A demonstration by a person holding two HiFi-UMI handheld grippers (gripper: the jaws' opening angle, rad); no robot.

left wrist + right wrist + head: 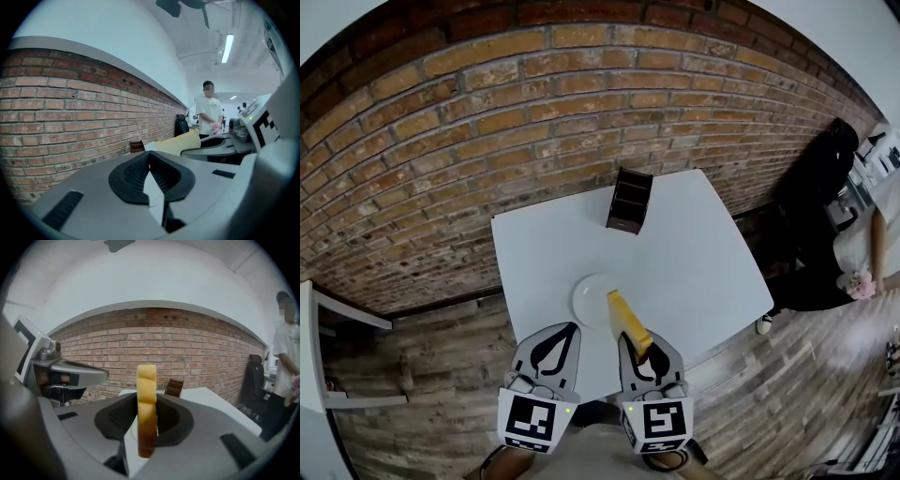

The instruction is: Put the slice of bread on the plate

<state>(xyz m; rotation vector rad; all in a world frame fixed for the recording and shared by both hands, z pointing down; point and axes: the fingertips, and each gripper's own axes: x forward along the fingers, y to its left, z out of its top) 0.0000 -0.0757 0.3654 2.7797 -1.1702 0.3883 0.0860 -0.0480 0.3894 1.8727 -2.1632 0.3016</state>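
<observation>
Brick wall at back, wood floor, and a white table (694,262) w/ a dark wooden holder (629,200) at its far edge. A person (862,253) stands off the table's right side, well apart from the work.

White plate (592,298) sits near the table's near edge, about mid-way along it. The bread slice (628,323) isn't on it yet: it's up in the right gripper (642,354), jaws clamped on its browner near end. In the right gripper view the slice stands on edge, thin side facing the camera, flat faces against the pads.

Key relation: the plate lies just ahead of the right claw and a bit to its left. The slice's long axis runs out from the jaws toward the far-left, and its free end overlaps the plate's right rim in the head view. Probably needs lowering and tipping flat onto the plate, w/ a small shift left.

Left gripper (565,336) is beside it, just short of the plate's near rim, jaw tips together, nothing btwn them.

Hard to tell: whether the slice's tip hangs above the plate or touches it. Both hands are cut off at the head view's bottom edge.
</observation>
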